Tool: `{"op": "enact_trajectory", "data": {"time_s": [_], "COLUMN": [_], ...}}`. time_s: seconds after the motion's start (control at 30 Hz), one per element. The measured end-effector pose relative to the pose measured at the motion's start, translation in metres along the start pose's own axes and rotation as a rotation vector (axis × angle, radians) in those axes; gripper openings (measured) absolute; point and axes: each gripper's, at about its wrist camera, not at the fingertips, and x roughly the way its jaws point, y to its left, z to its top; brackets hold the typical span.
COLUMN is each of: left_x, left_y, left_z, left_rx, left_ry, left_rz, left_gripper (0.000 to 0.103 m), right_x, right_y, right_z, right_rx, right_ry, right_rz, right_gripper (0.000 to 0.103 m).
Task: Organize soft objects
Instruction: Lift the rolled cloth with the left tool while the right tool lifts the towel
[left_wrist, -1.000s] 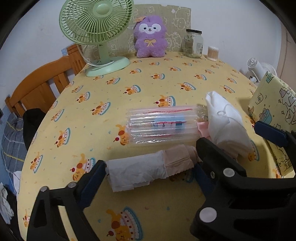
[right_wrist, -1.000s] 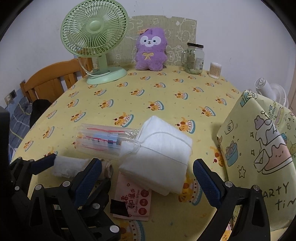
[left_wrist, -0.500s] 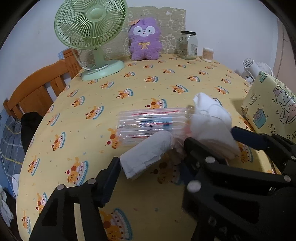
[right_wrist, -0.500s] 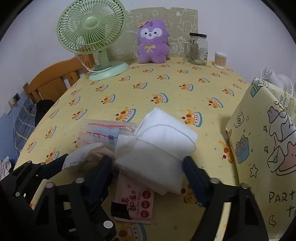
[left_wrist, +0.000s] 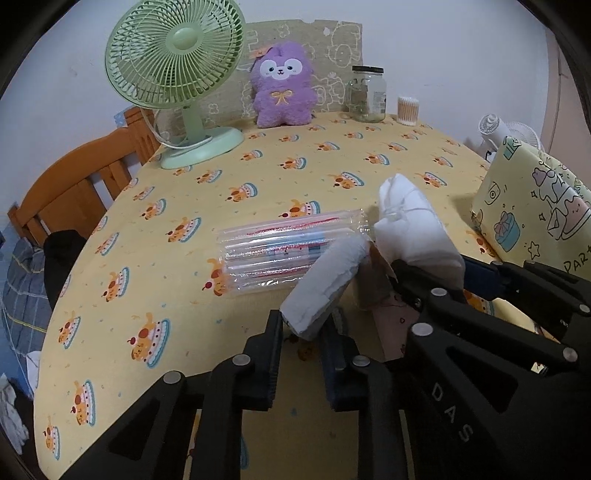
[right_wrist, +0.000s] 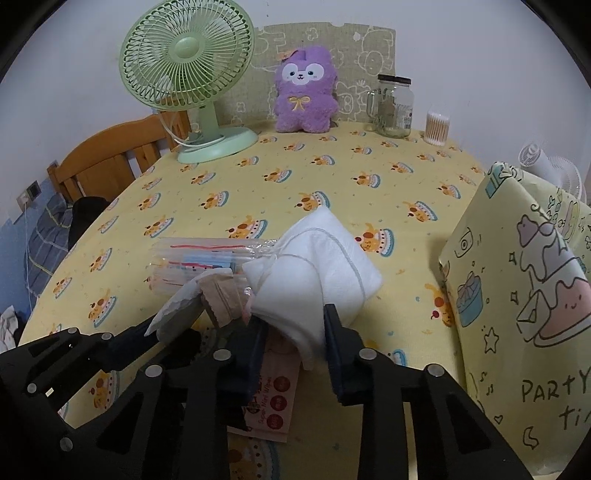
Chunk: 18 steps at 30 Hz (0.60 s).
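Left tool (left_wrist: 301, 334), wide a second earlier, was closing on the grey rolled cloth (left_wrist: 325, 284) at lower centre of the left view. Right tool (right_wrist: 293, 341), likewise wide before, was closing on the white folded pad (right_wrist: 317, 273) at centre frame. Both soft items looked gripped on the table (right_wrist: 332, 177), ready for lifting.

Both grippers (left_wrist: 301, 341) (right_wrist: 293, 334) — closing on bundles

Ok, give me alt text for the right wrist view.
The right gripper, its jaws closing, pinches a white cloth bundle over a yellow tablecloth. To its left the left gripper holds a paper roll beside a clear plastic pack; a green fan and purple plush stand behind.
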Motion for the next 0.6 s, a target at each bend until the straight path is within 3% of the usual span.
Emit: {"op": "enact_trajectory", "data": {"time_s": [0.6], "left_x": [-0.031], "left_y": [-0.003], "left_z": [0.005], "left_rx": [-0.031], "left_ry": [-0.069], "left_rz": [0.005], "left_gripper": [0.016], "right_x": [-0.036], "right_y": [-0.001], "right_z": [0.006], "right_rx": [-0.011], "right_ry": [-0.075], "right_rz": [0.017], "right_gripper": [0.026]}}
